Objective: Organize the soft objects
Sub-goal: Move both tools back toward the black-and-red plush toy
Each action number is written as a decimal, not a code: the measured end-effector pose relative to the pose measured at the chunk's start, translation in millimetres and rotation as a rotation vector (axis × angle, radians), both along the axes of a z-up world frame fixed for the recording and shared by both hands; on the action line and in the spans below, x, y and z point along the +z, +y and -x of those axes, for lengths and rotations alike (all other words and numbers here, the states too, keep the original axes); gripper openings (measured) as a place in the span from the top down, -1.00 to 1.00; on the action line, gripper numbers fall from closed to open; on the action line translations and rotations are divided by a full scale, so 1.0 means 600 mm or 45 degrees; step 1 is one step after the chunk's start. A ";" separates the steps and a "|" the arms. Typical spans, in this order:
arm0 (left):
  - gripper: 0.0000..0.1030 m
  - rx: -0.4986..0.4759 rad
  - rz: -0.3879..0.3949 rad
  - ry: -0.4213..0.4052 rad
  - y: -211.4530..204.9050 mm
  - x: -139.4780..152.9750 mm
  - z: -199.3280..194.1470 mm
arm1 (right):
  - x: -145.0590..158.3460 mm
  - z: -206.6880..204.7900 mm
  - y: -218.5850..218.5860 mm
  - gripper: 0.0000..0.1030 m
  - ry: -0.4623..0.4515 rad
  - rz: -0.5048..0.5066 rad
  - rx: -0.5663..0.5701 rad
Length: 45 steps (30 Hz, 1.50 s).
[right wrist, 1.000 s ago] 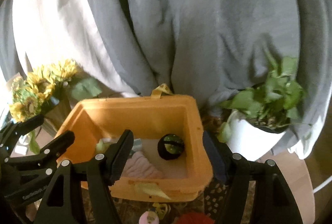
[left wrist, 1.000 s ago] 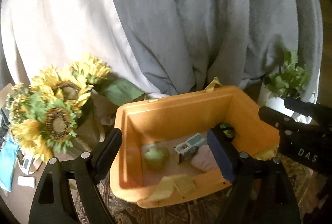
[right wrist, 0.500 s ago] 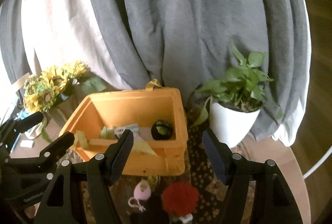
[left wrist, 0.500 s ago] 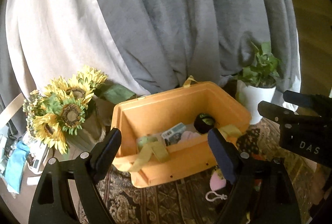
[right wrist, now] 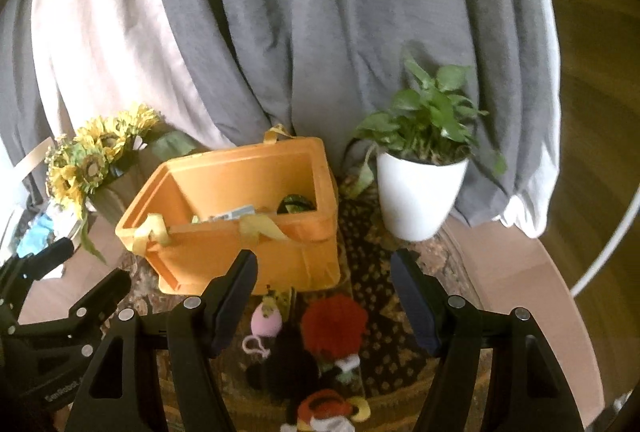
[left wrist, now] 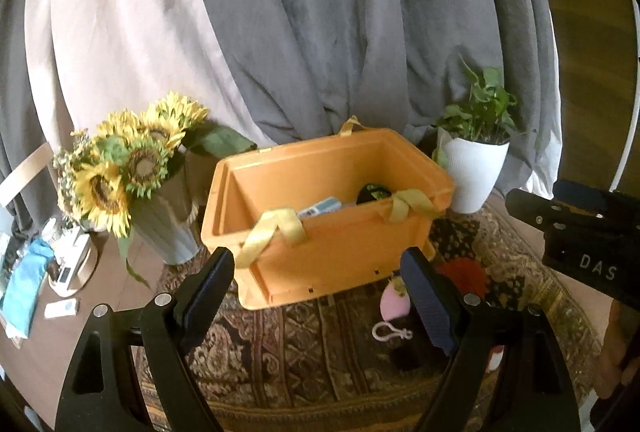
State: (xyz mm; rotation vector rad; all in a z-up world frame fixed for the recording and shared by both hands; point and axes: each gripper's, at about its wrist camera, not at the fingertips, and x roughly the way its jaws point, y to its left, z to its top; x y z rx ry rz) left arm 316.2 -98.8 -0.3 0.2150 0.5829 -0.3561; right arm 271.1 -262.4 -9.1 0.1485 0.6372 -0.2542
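Orange bin (left wrist: 336, 252) (toys inside) on rug (left wrist: 312, 344)

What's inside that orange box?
In the orange box, a dark ball with green markings and a small blue-and-white carton peek above the near wall. That wall and the yellow straps hide the bottom, so anything lower is unseen.

The bin (left wrist: 340, 244) sits on the rug (left wrist: 304, 344) ahead of me, sunflowers (left wrist: 120, 168) to its left, a potted plant (right wrist: 420, 168) to its right, drapes (right wrist: 320, 12) behind. Plush toys (right wrist: 334, 324) lie before it.
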 end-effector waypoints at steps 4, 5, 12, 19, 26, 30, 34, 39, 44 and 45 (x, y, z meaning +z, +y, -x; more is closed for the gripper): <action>-0.66 0.009 0.003 0.002 0.011 -0.011 0.024 | -0.008 0.027 0.002 -0.36 0.013 0.001 -0.050; -0.66 0.019 -0.002 -0.006 0.012 -0.015 0.030 | -0.011 0.034 0.002 -0.36 0.020 -0.002 -0.059; -0.67 0.025 -0.010 0.018 0.016 -0.028 0.067 | -0.012 0.061 -0.006 -0.35 0.023 0.015 -0.066; -0.67 0.064 -0.003 0.074 -0.009 -0.033 0.083 | -0.016 0.064 -0.039 -0.35 0.018 0.014 0.019; -0.66 0.222 -0.002 0.086 -0.054 -0.040 0.105 | -0.020 0.049 -0.091 -0.35 0.040 0.018 0.231; -0.66 0.308 0.035 0.112 -0.083 -0.052 0.129 | -0.024 0.043 -0.114 -0.35 0.040 0.026 0.343; -0.65 0.381 0.087 0.157 -0.105 -0.069 0.147 | -0.032 0.041 -0.130 -0.35 0.038 0.047 0.454; -0.65 0.420 0.105 0.203 -0.138 -0.088 0.179 | -0.053 0.043 -0.146 -0.35 0.064 0.009 0.576; -0.62 0.438 0.128 0.220 -0.161 -0.103 0.206 | -0.074 0.044 -0.165 -0.35 0.086 -0.028 0.615; -0.62 0.443 0.124 0.217 -0.166 -0.106 0.211 | -0.079 0.043 -0.168 -0.35 0.090 -0.031 0.630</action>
